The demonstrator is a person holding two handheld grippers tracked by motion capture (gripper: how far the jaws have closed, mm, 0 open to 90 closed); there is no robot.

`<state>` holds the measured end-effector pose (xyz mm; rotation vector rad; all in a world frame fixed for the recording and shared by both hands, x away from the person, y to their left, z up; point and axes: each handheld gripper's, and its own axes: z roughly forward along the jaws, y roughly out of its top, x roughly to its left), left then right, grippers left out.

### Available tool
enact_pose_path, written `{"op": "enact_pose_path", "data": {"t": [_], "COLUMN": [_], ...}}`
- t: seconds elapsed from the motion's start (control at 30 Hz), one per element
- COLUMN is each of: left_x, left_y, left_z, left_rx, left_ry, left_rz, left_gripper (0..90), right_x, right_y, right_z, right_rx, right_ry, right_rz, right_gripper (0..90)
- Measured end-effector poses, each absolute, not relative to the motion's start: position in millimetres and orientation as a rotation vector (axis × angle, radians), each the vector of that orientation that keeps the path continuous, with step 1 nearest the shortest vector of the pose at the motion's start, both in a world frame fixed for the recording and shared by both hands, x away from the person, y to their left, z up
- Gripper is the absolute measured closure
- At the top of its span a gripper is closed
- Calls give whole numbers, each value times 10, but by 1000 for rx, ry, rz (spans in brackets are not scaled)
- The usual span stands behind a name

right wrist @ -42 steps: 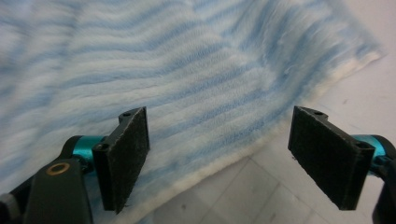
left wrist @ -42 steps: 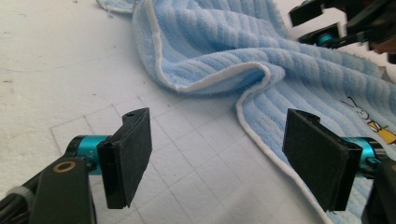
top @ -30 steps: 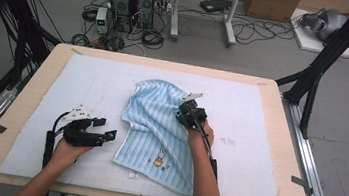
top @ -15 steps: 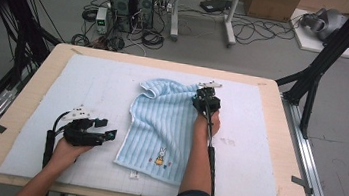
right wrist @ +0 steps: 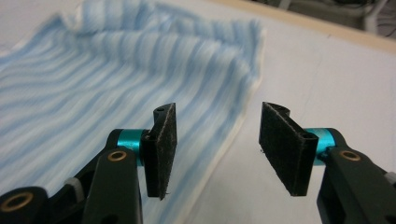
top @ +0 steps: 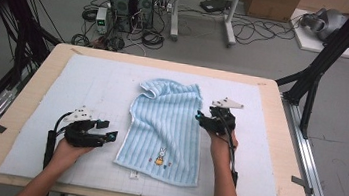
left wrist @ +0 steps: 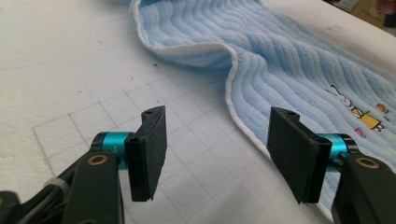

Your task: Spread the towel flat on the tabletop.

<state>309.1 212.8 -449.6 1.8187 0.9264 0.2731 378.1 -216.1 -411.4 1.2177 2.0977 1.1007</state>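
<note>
Since a second ago the right gripper [top: 204,117] has let go of the blue striped towel [top: 166,129], now flat at mid-frame, its empty jaws just opening beside the right edge, while the left gripper [top: 111,137], apart but narrowing, waits left.

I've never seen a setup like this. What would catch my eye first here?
Probably the blue striped towel with a little cartoon rabbit, lying mid-table on the white mat. Next, the two black hand-held grippers flanking it: the left gripper and the right gripper, each with open jaws and nothing between them.
</note>
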Motion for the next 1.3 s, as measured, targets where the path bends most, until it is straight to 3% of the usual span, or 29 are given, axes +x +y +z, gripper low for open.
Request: {"op": "enact_pose_path", "data": {"t": [0.27,0.67,0.73,0.8,0.87,1.0,1.3], "left_x": [3168,3520,3519,3515,3509,3512,3608], "left_y": [1992,1467,1440,1464,1482,1564,1655], "left_z": [-4469,-4470,-4491,-4483,-4479,-4467,-4476], "left_rx": [1830,2037,2069,2071,2075,2062,2015], "left_ry": [912,920,908,898,893,914,957], "left_rz": [218,288,335,323,332,355,415], "left_gripper": [427,492,575,798,867,876,875], "right_x": [3296,3286,3293,3307,3331,3373,3591], "right_y": [-2202,-2125,-2101,-2077,-2058,-2062,-1985], "right_z": [-4278,-4373,-4394,-4424,-4463,-4457,-4459], "right_rx": [1096,1052,1056,1060,1091,1130,1106], "right_ry": [2238,2306,2310,2318,2325,2318,2225], "right_rz": [1131,1087,1066,1037,1004,1015,907], "right_gripper": [519,589,597,615,670,854,871]}}
